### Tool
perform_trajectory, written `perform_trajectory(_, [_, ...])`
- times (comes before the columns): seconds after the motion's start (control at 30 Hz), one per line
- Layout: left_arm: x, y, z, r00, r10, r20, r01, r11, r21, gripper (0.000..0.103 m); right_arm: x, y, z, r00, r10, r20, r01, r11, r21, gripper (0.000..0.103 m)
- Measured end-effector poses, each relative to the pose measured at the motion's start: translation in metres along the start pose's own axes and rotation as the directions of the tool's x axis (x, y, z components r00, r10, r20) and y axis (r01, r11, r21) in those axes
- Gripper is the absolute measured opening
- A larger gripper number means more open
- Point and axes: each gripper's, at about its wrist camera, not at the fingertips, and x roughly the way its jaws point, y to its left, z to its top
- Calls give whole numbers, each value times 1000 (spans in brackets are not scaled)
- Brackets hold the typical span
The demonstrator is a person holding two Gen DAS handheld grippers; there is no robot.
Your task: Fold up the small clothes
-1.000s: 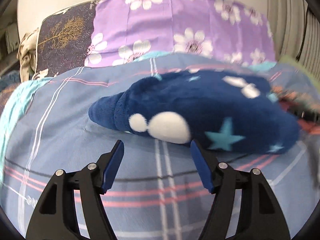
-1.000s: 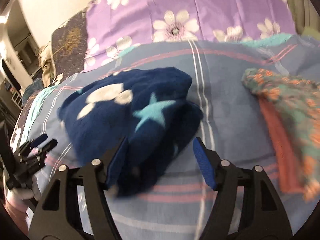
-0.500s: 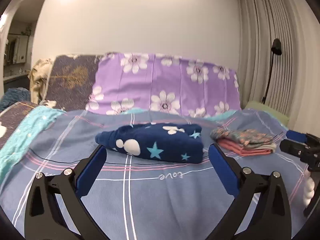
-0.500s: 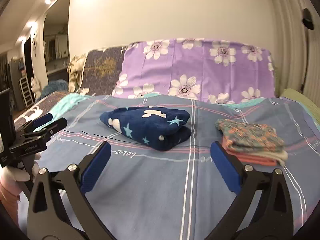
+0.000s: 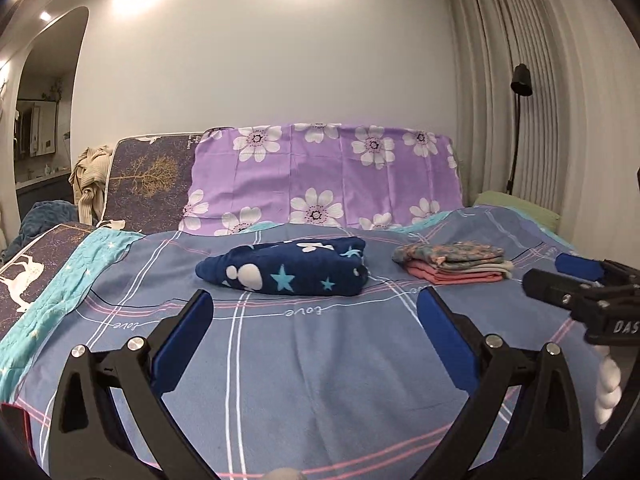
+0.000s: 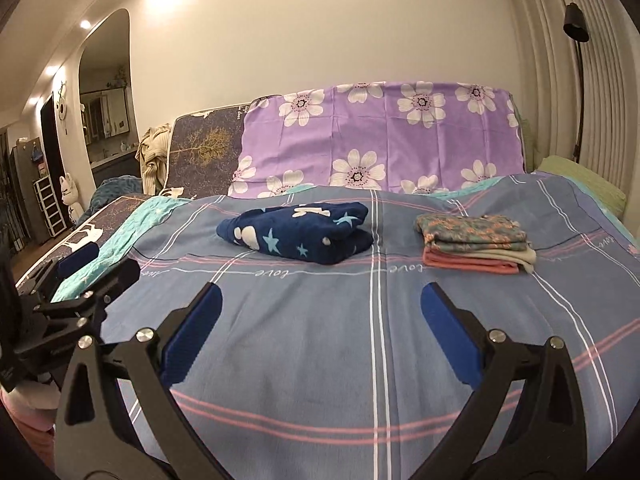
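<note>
A folded navy fleece garment (image 5: 288,270) with white spots and teal stars lies on the blue plaid bedsheet (image 5: 320,360); it also shows in the right wrist view (image 6: 300,236). Right of it lies a stack of folded clothes (image 5: 452,264), floral on top, cream and pink below, seen too in the right wrist view (image 6: 476,242). My left gripper (image 5: 314,320) is open and empty, well back from the garment. My right gripper (image 6: 320,312) is open and empty, also held back. Each gripper shows at the other view's edge.
A purple flowered cover (image 5: 324,176) and a dark tree-print cushion (image 5: 148,176) stand behind the bed. A teal blanket (image 5: 60,280) lies along the left edge. Curtains and a floor lamp (image 5: 520,120) stand at the right. An arched doorway (image 6: 104,120) is at the left.
Both grippers have pulled back from the navy garment and opened wider. The garment now lies folded and untouched on the sheet.
</note>
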Motion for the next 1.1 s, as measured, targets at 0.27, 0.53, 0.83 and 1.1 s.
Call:
perform_trajectory(0.27, [-33,-14,-11,998,56,-15,-56,998,5,102,-25,1,-20,1000,-13,-11,13,1000,9,101])
perform_trajectory(0.53, [-44,-22,-26,998,39,-52,-38,999,11,102,-37,5,-32,1000,-22,-7,22,1000,-3,101])
perform_trajectory(0.83, [-49,-28,-31,996,50,-71,-49,999,14,102,-44,6,-41,1000,-23,-18,22,1000,-11,101])
perform_trajectory(1.1, [-51,-34,-32,995,56,-78,-54,998,26,102,-46,5,-44,1000,-11,-22,10,1000,-14,101])
